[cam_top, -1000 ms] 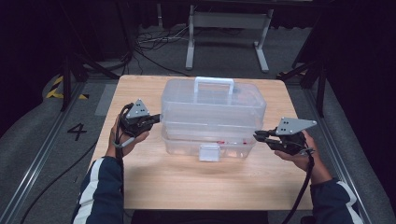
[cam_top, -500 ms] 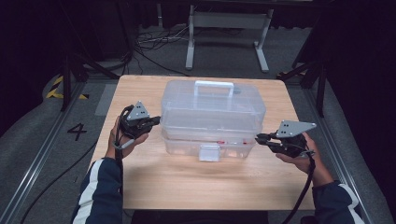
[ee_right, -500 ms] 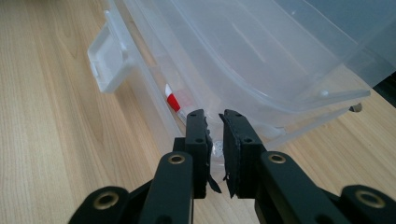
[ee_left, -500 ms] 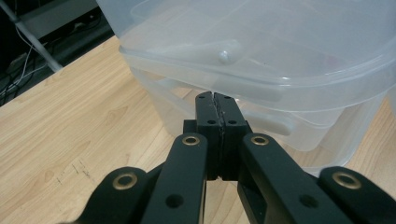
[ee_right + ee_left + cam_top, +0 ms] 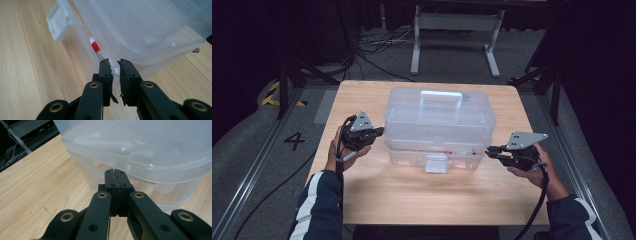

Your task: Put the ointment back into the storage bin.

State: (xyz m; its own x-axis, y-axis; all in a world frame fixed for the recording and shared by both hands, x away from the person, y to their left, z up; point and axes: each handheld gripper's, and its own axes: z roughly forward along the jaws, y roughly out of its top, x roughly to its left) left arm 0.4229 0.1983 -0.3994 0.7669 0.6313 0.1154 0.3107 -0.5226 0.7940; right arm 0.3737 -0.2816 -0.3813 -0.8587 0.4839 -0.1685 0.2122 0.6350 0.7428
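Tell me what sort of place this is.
Likely a recording lab or studio: a lone wooden table on grey floor, dark curtains, loose cables, a metal stand and a taped floor number.

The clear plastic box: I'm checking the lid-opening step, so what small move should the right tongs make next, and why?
Probably lift the right tongs slightly: their jaws sit at the lid rim of the clear box, a narrow gap between them, while the left tongs, shut, rest against the opposite end.

Floor number: a dark "4" (image 5: 294, 141) stands on the grey carpeted floor (image 5: 242, 165), left of the light wooden worktop (image 5: 412, 200).
Other text: none can be read elsewhere in these views.
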